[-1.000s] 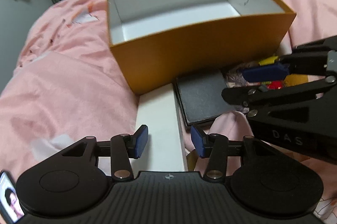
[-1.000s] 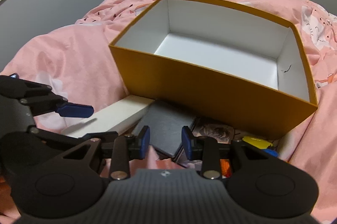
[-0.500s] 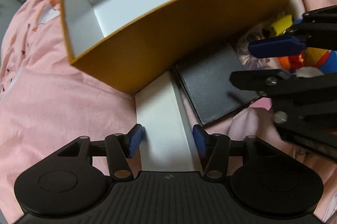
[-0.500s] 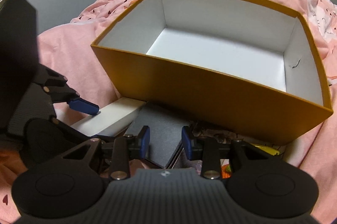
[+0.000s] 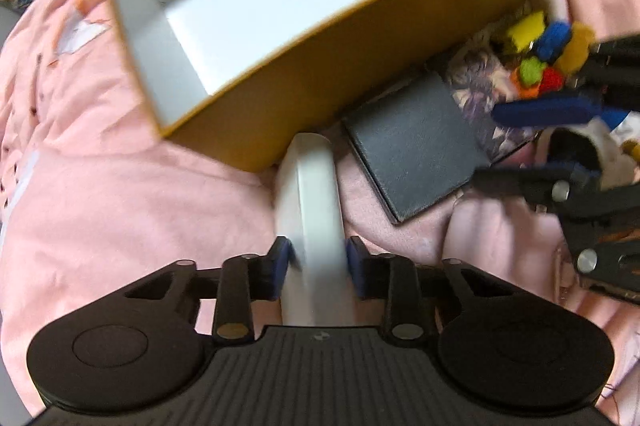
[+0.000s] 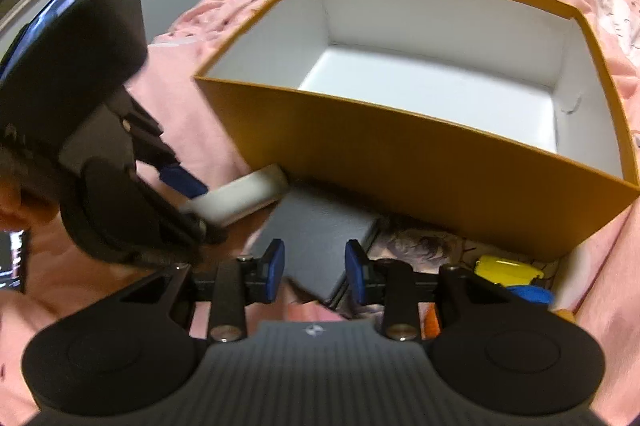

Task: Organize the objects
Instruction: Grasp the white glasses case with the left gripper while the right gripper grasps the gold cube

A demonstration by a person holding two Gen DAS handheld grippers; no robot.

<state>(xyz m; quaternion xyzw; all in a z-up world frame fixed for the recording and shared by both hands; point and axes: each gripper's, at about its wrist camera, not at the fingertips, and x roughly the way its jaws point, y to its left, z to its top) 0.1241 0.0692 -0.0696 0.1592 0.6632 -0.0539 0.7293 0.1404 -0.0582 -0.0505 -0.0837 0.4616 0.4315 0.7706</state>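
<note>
An open orange box (image 5: 360, 37) with a white, empty inside stands on the pink bedding, also seen in the right wrist view (image 6: 400, 161). A long white box (image 5: 316, 193) lies against its near corner. My left gripper (image 5: 316, 266) points down over it, its jaws closing, both blue pads on the white box's (image 6: 244, 193) sides. A black notebook (image 5: 412, 145) lies beside it. My right gripper (image 6: 316, 270) hovers open above the notebook's (image 6: 316, 238) near corner, nothing between its pads.
A patterned card (image 5: 480, 81) and a pile of colourful knitted toys (image 5: 548, 37) lie right of the notebook, under the orange box's wall. The pink bedding (image 5: 100, 185) is soft and wrinkled. A phone (image 6: 12, 262) lies at the far left.
My left gripper tipped further down, came closer over the white box and drew its jaws in from wide apart onto the box's sides. The right gripper barely moved.
</note>
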